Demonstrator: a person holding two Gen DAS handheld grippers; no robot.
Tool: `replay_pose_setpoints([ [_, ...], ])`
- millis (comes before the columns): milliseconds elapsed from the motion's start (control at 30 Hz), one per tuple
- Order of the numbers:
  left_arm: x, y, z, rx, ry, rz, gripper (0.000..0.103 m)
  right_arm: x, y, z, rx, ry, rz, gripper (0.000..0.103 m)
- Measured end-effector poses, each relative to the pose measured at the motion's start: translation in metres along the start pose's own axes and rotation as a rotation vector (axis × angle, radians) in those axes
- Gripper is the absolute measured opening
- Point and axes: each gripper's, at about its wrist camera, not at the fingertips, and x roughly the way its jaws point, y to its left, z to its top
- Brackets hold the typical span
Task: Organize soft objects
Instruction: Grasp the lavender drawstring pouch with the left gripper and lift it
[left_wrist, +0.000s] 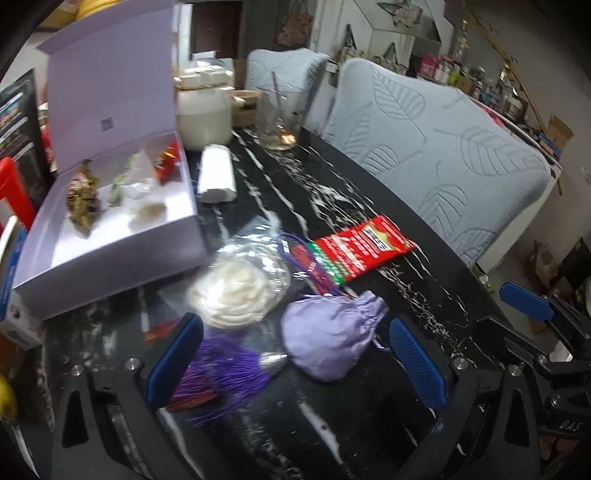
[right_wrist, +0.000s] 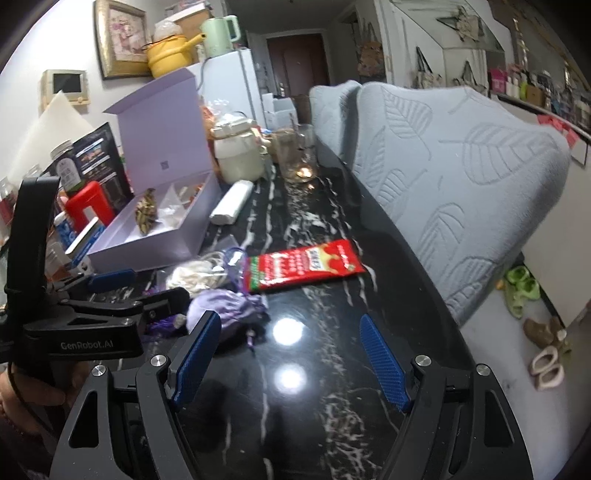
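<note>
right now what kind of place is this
Most likely a lived-in home, a dining or kitchen corner: a dark marble-look table with covered chairs, a small fridge with a yellow kettle on top, and slippers on the floor.

Open box (left_wrist: 110, 236) on table (left_wrist: 369, 424), far left. Roll (left_wrist: 218, 173) right of box, jar (left_wrist: 203, 118) behind roll. Pouch (left_wrist: 332, 336) near centre; bagged wad (left_wrist: 236, 295) left of pouch, flat packet (left_wrist: 354, 251) behind. Chairs (left_wrist: 443, 155) along table's right edge.

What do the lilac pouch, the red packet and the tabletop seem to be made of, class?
Lilac pouch: soft woven cloth, matte, gathered wrinkles at its drawstring neck. Red packet: probably plastic film, glossy, printed. Tabletop: polished black stone or imitation, white veins, mirrors lamps.
</note>
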Motion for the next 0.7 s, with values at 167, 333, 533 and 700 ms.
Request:
replay_pose_setpoints([
  [167,0.022,-0.014,0.001,0.032,0.054,-0.036,0.103,0.004,-0.014,-0.004,0.027,0.027,-0.021,0.078],
  [333,0.042,-0.011,0.001,-0.002,0.120,-0.066,0.103,0.005,-0.023,-0.003,0.048,0.036,-0.026,0.078],
  [533,0.057,-0.014,-0.004,0.015,0.149,-0.059,0.103,0.008,-0.027,-0.003,0.066,0.043,-0.028,0.078],
  [700,0.054,-0.021,-0.005,0.068,0.108,0.036,0.062,0.008,-0.027,-0.004,0.071,0.051,-0.027,0.078],
])
